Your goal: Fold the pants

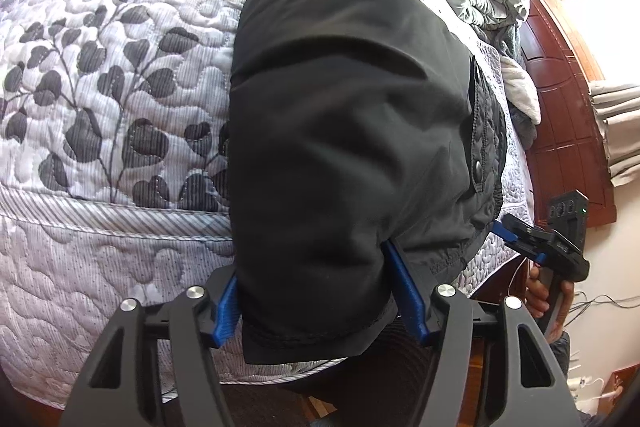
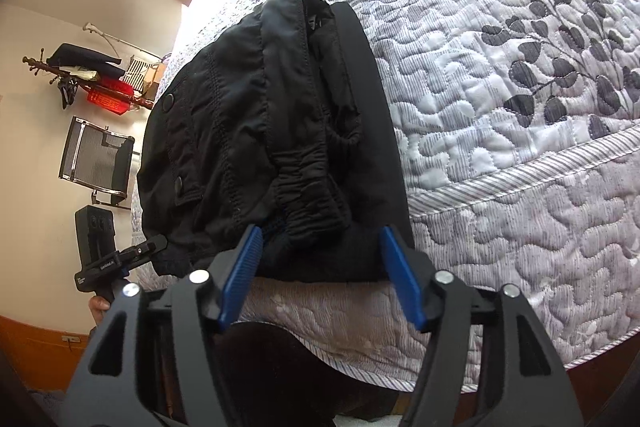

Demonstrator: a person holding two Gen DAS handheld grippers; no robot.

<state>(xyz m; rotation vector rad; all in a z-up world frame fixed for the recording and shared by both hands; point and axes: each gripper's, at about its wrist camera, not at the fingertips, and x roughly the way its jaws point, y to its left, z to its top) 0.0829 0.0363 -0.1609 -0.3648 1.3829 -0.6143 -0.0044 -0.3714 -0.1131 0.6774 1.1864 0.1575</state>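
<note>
Two hand-held grippers with black frames and blue ribbed finger pads are seen at the near edge of a folded pair of black fabric pants [image 1: 344, 131]. The pants are laid on a white quilted bedspread with a grey leaf print [image 1: 100, 75], straight ahead of both tools. The left gripper [image 1: 320, 291] is spread wide, and the hem end of the bundle is draped between its pads [image 1: 408, 291] — whether the cloth is actually pinched cannot be told. The right gripper [image 2: 320, 275] is likewise spread wide, nothing clamped, its pads [image 2: 242, 275] flanking the elastic waistband edge. A dark wooden door [image 1: 568, 115] is seen off to the left gripper's right.
</note>
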